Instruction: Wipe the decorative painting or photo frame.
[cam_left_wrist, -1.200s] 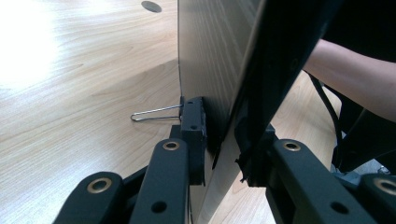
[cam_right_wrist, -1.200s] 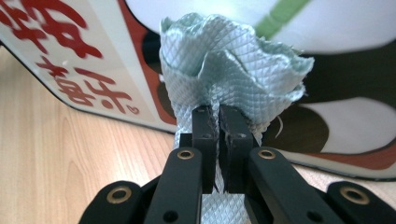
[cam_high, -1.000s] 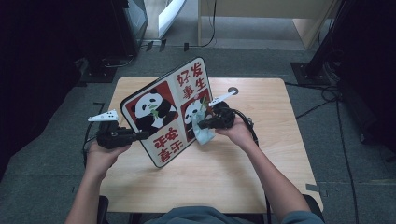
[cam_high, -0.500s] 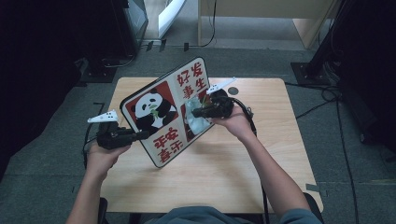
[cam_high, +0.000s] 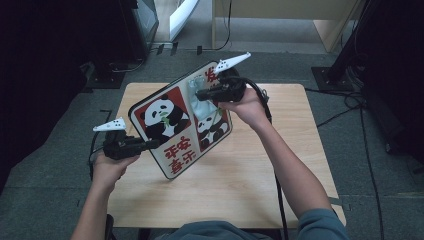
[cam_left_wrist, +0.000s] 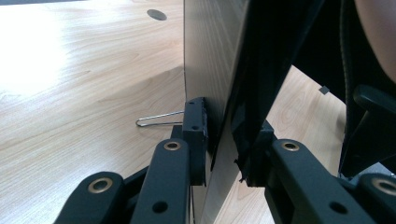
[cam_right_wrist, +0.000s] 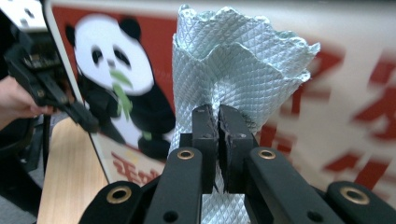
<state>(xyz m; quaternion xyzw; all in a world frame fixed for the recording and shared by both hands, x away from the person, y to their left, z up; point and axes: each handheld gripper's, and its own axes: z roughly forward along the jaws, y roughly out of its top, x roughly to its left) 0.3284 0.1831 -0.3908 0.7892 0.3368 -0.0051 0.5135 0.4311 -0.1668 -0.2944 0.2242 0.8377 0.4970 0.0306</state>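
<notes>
A panda sign board, red and white with printed characters, stands tilted above the wooden table. My left gripper is shut on its lower left edge; in the left gripper view both jaws clamp the thin board edge-on at the left gripper. My right gripper is shut on a pale blue quilted cloth pressed to the board's upper middle. In the right gripper view the cloth fans out above the closed right gripper, with the board behind it and the left gripper at the board's edge.
A black cable trails along the right forearm. Dark equipment stands left of the table and a black stand at the right. A wire loop lies by the left jaw, and a round hole marks the tabletop.
My right gripper has carried the cloth across the board, from the lower right panda toward the upper middle. The left gripper holds the board's edge as before.
</notes>
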